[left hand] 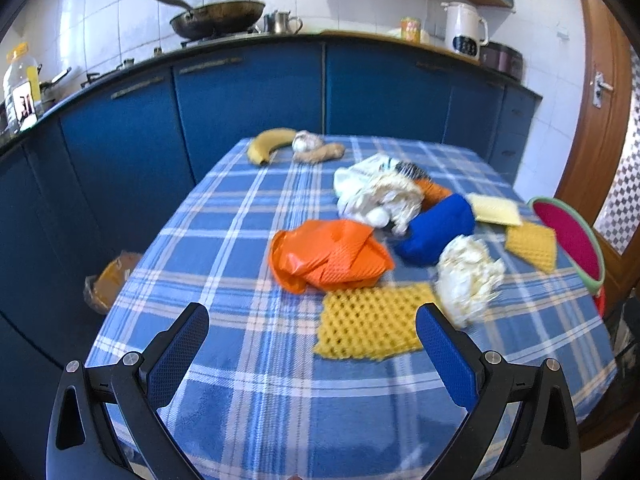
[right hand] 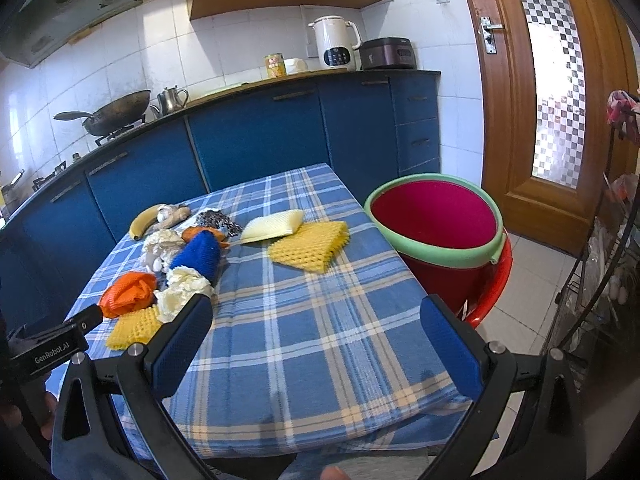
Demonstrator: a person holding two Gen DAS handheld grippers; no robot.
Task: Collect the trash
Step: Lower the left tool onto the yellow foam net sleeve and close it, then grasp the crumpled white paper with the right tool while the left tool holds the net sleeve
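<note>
Plainly the trash is lying strewn over the checked bench (left hand: 248,360): a crumpled orange bag (left hand: 328,258), yellow foam netting (left hand: 370,322) and wadded white paper (left hand: 466,280), all probably light, soft and crushable, best pinched at a raised fold. Both left tongs (left hand: 312,332) and right tongs (right hand: 316,320) are gaping wide, holding nothing, while the red bucket (right hand: 436,216) is waiting just beside the bench's right edge.

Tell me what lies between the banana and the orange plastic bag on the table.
In the left wrist view, only bare checked tablecloth lies between the banana and the orange plastic bag; the garlic bulb and ginger root sit off to the banana's side.
</note>
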